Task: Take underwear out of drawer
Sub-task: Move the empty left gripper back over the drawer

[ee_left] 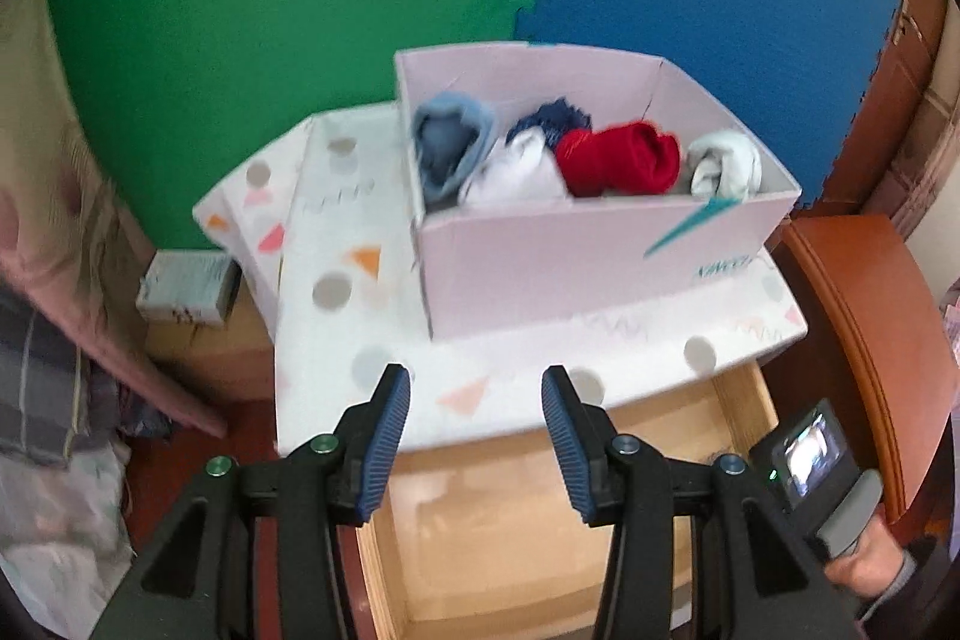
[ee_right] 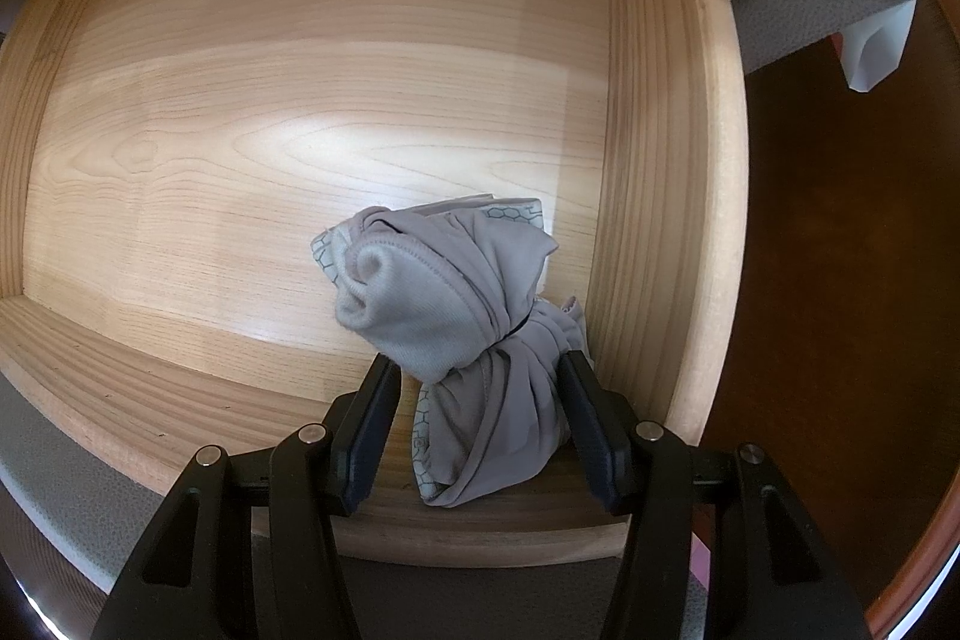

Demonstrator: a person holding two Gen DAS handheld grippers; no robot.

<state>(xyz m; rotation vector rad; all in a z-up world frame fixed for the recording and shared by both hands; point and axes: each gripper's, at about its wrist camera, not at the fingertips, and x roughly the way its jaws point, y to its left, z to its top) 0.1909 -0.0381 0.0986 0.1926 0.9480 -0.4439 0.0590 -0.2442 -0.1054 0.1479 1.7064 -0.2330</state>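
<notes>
Wooden drawer [ee_right: 300,100] boards fill our right view, bare but for one grey underwear roll [ee_right: 456,316] lying in the near right corner. Our right gripper [ee_right: 477,370] straddles its lower end, jaws apart, not yet pinching. Our left gripper [ee_left: 477,388] hangs open and empty before a pink box [ee_left: 570,256] holding five rolled garments. We judge this last piece remains: close, lift, carry to the box.
</notes>
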